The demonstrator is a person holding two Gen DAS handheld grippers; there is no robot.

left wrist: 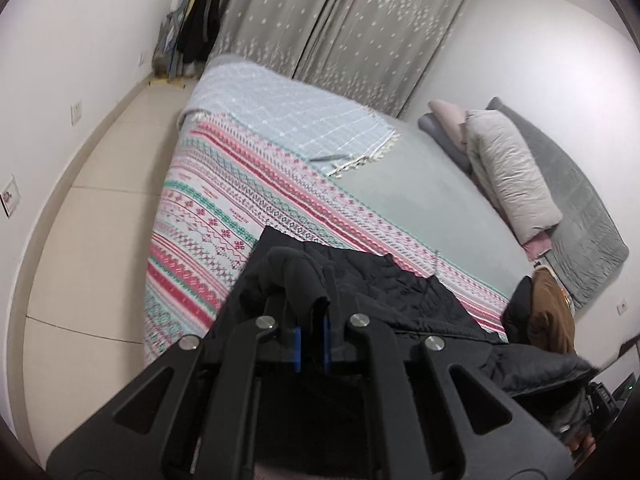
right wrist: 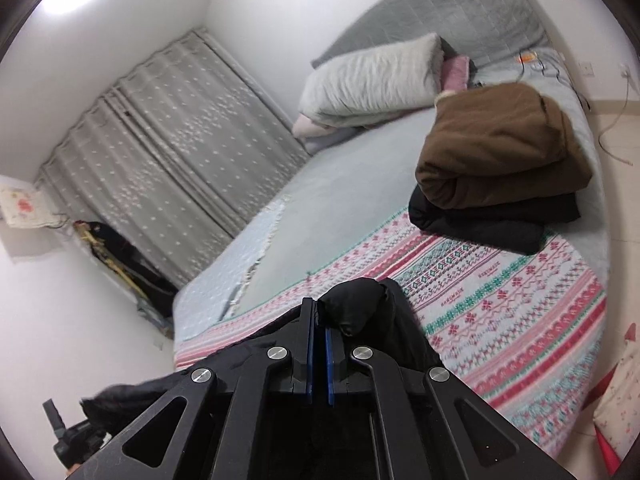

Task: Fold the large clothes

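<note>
I see a bed (left wrist: 400, 184) under a patterned blanket (left wrist: 208, 216), grey curtains (left wrist: 320, 20) beyond it. Two folded garments, brown jacket (right wrist: 500, 148) atop a black one (right wrist: 492, 220), sit near its headboard (right wrist: 440, 4). My left gripper (left wrist: 311, 300) and right gripper (right wrist: 319, 312) each pinch the black jacket (left wrist: 400, 292), which drapes over the bed's near edge.
</note>
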